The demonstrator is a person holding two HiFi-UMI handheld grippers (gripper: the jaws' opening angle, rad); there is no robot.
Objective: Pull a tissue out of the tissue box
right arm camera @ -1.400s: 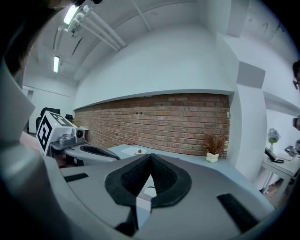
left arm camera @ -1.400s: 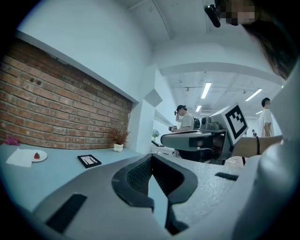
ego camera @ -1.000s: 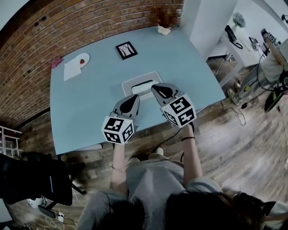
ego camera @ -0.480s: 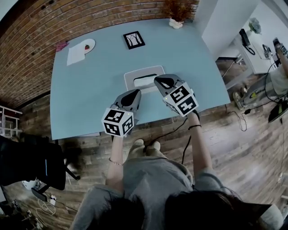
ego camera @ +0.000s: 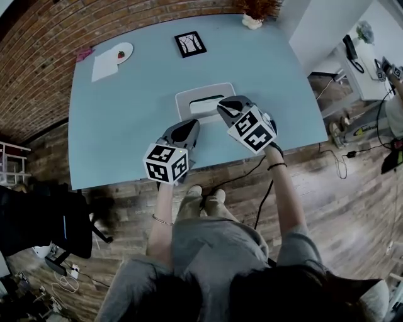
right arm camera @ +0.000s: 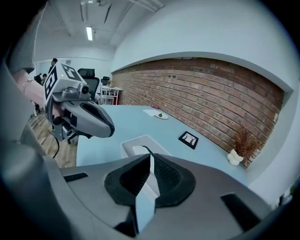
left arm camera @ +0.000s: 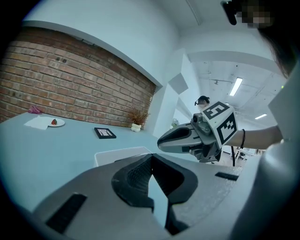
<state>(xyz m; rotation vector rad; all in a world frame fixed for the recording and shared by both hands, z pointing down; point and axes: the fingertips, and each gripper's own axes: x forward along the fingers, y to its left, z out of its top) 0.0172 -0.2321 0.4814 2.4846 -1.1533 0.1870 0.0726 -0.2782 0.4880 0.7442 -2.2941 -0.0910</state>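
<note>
A white tissue box (ego camera: 203, 100) with a dark slot on top lies flat on the light blue table (ego camera: 126, 126). My right gripper (ego camera: 225, 108) hangs over the box's near right corner, shut with nothing in it. My left gripper (ego camera: 189, 128) is just in front of the box on its near left side, also shut and empty. In the left gripper view the box (left arm camera: 119, 154) lies just beyond the closed jaws (left arm camera: 151, 157), with the right gripper (left arm camera: 180, 138) to its right. The right gripper view looks along closed jaws (right arm camera: 150, 157) down onto the box (right arm camera: 139, 144).
At the table's far side lie a black picture frame (ego camera: 190, 44), a small plate with a strawberry (ego camera: 121, 53), a white napkin (ego camera: 104, 66) and a dried plant in a pot (ego camera: 255, 16). A brick wall runs behind. A black chair (ego camera: 44, 220) stands at the left.
Both grippers have sunk toward the table and closer to the tissue box. The right one has rolled and tipped downward. Both stayed shut.
</note>
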